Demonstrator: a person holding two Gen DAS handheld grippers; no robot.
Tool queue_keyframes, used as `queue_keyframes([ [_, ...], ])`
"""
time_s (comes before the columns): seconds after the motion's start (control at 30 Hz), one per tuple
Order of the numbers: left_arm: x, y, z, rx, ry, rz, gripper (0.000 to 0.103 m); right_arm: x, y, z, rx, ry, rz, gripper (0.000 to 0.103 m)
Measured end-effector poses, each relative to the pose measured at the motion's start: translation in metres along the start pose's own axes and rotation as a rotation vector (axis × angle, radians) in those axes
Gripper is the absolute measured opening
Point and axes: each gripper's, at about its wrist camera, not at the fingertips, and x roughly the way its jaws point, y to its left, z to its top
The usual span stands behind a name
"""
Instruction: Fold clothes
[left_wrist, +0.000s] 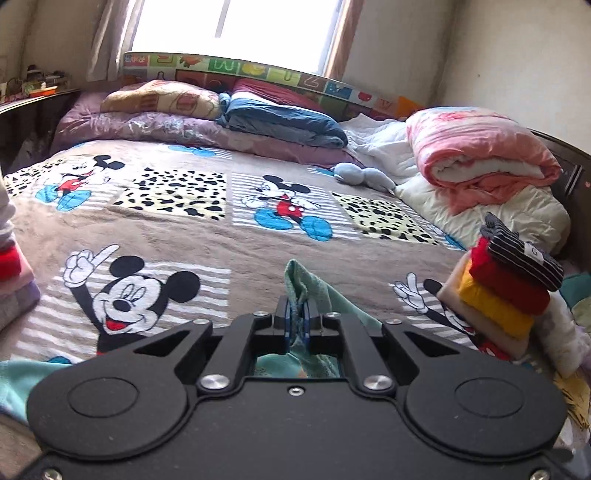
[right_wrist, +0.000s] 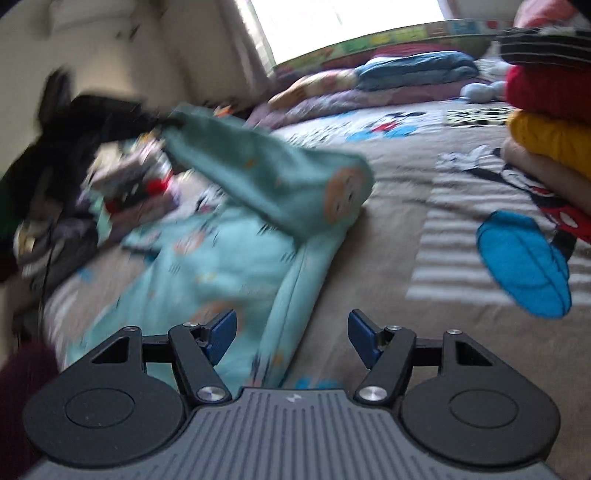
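A teal printed garment (right_wrist: 229, 258) lies on the bed, one part of it lifted in the air toward the upper left. My left gripper (left_wrist: 297, 317) is shut on a bunched fold of that teal garment (left_wrist: 306, 288), which sticks up between its pads. In the right wrist view my right gripper (right_wrist: 291, 336) is open just above the bed, its blue pads (right_wrist: 221, 332) standing apart over the garment's right hem, pressing on nothing. The left gripper shows in the right wrist view as a blurred dark shape at the upper left, at the garment's raised end.
A stack of folded clothes (left_wrist: 506, 291), striped dark, red, yellow and beige, stands at the right on the cartoon-mouse bedspread (left_wrist: 221, 236). Unfolded clothes (right_wrist: 122, 184) are heaped at the left. Pillows and rolled quilts (left_wrist: 476, 155) line the headboard.
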Motion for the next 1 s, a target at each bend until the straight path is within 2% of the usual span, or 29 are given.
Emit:
queue_keyframes([
  [0.13,-0.015,0.015,-0.006,-0.076,-0.018,0.017,0.004,-0.012,0.024,-0.014,-0.077,0.032,0.029,0.066],
  [0.3,-0.028,0.037,-0.024,-0.209,-0.034,0.076,0.004,-0.018,0.051,-0.023,-0.198,0.056,-0.003,0.066],
  [0.37,-0.030,0.044,-0.032,-0.261,-0.031,0.093,0.004,-0.018,0.061,-0.026,-0.252,0.063,-0.024,0.063],
  [0.4,-0.031,0.046,-0.035,-0.284,-0.029,0.093,0.004,-0.018,0.066,-0.027,-0.280,0.066,-0.037,0.060],
  [0.47,-0.035,0.048,-0.043,-0.321,-0.034,0.096,0.004,-0.016,0.073,-0.029,-0.316,0.079,-0.048,0.044],
  [0.5,-0.038,0.048,-0.046,-0.333,-0.041,0.095,0.004,-0.014,0.075,-0.030,-0.327,0.087,-0.048,0.031],
  [0.63,-0.057,0.052,-0.061,-0.409,-0.089,0.107,0.004,-0.011,0.082,-0.032,-0.355,0.107,-0.051,0.018],
  [0.8,-0.046,0.059,-0.064,-0.399,-0.042,0.131,0.004,-0.012,0.082,-0.030,-0.341,0.095,-0.050,0.011],
  [1.0,-0.042,0.054,-0.040,-0.342,-0.055,0.115,0.004,-0.004,0.094,-0.022,-0.336,0.068,-0.015,0.010],
])
